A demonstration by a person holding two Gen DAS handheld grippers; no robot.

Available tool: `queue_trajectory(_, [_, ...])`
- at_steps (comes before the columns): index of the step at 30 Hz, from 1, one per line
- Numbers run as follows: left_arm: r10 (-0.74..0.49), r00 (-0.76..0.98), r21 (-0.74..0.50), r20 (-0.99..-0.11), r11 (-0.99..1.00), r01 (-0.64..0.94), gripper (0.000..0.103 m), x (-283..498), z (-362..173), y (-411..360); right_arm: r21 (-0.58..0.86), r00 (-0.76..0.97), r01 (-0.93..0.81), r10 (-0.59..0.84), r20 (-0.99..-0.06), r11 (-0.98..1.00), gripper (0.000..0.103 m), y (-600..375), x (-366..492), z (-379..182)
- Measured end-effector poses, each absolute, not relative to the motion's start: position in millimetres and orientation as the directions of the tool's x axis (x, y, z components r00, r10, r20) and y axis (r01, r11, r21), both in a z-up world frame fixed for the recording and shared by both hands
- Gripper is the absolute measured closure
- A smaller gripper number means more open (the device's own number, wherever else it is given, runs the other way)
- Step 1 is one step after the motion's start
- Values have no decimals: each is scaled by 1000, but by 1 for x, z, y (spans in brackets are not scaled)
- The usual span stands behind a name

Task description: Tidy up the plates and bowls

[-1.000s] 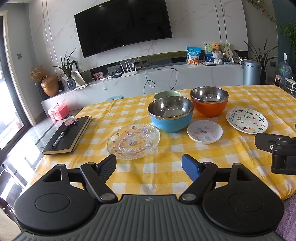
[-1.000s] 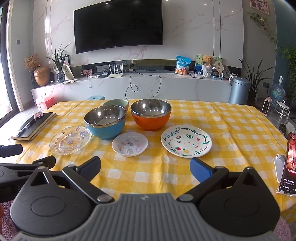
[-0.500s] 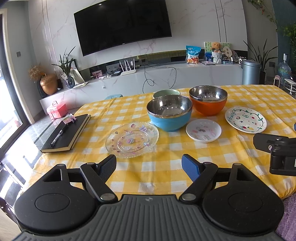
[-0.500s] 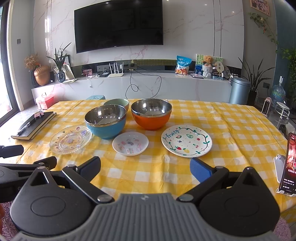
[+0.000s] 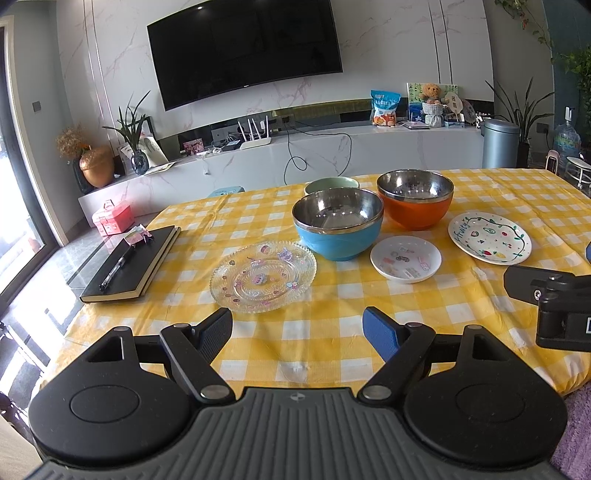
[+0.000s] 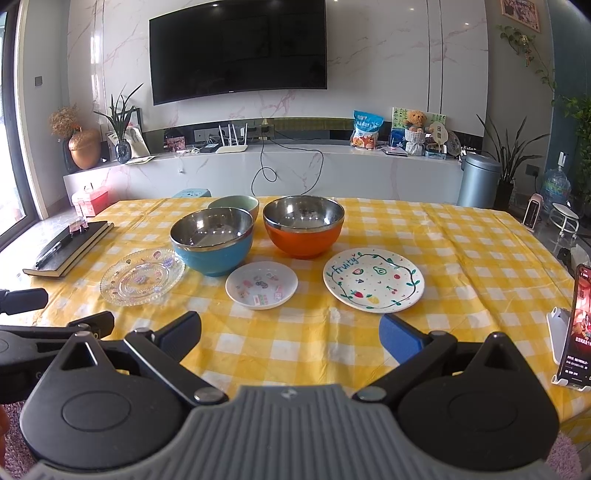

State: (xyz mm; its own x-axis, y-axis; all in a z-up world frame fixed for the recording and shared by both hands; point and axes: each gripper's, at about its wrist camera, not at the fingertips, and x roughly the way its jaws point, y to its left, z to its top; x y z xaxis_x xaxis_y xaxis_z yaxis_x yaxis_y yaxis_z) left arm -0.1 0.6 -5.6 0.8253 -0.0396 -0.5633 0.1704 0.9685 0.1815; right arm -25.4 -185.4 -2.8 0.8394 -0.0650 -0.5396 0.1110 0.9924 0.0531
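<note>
Left gripper point(image 5: 297, 326) and right gripper point(image 6: 290, 332): jaws spread wide, holding nothing, above the table's near edge. On the checked tablecloth point(image 6: 461, 240), blue bowl point(image 6: 212, 240), orange bowl point(image 6: 303, 225) and green bowl point(image 6: 236, 204) appear empty; glass plate point(image 6: 142, 277), small plate point(image 6: 261, 285) and fruit plate point(image 6: 373, 280) lie in front.

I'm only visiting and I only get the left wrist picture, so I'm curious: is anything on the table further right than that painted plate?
Observer: Yes. The right wrist view shows a phone propped in a white stand at the table's right edge, with its screen lit.
Operator: And the black thing at my right edge?
Observer: That is the right gripper. Its own view shows both fingers spread wide, holding nothing, on the near side of the small plate.
Operator: Anything on the wall up by the hanging plant?
Observer: A framed picture hangs there, near the top right corner.
</note>
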Motion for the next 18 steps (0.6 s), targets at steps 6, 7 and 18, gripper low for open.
queue_trajectory(6, [-39,824,180,-565,969,169,9,-1,-6,0,53,839,112,-66,-539,992,2,-185,-25,-3])
queue_trajectory(7, [-40,825,180,-564,969,170,9,0,-6,0,53,840,111,-65,-539,992,2,-185,-25,-3])
queue_trajectory(18, [-94,825,131,-558,971,199,9,-1,-7,6,72,837,109,-52,-545,991,3,-183,-21,-8])
